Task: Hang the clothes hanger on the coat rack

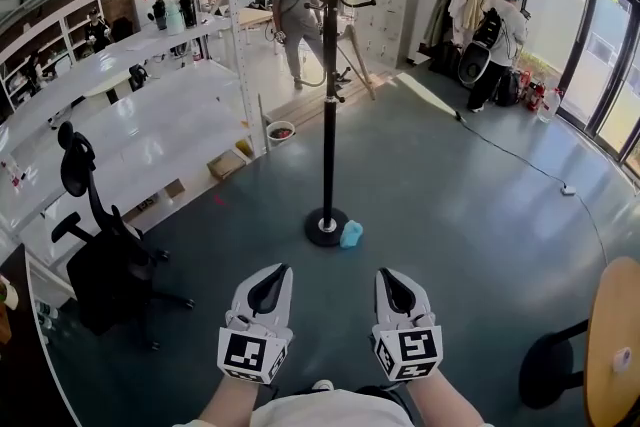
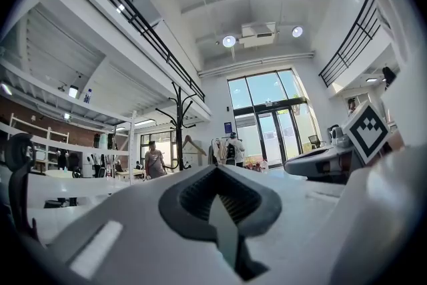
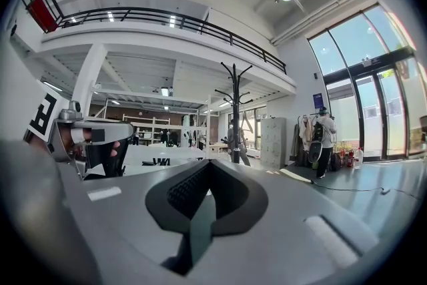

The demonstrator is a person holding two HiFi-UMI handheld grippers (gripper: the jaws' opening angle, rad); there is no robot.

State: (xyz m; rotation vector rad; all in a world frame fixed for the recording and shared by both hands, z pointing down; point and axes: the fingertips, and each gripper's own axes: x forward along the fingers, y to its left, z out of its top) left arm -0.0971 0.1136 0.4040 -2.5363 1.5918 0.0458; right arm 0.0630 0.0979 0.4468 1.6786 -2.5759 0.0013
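The black coat rack [image 1: 329, 65] stands on its round base in the middle of the grey floor, straight ahead of me. It also shows far off as the rack [image 2: 178, 123] in the left gripper view and the rack [image 3: 235, 110] in the right gripper view. A light wooden hanger shape [image 2: 191, 143] shows beside the pole; whether it hangs there I cannot tell. My left gripper [image 1: 270, 277] and right gripper [image 1: 392, 277] are side by side low in the head view, well short of the rack. Both are shut and hold nothing.
A small light-blue object [image 1: 351, 234] lies by the rack's base. A black office chair [image 1: 100, 255] and white shelving [image 1: 130, 105] are on the left. A round wooden table [image 1: 612, 345] is at the right edge. A cable [image 1: 520, 160] crosses the floor. People stand at the back.
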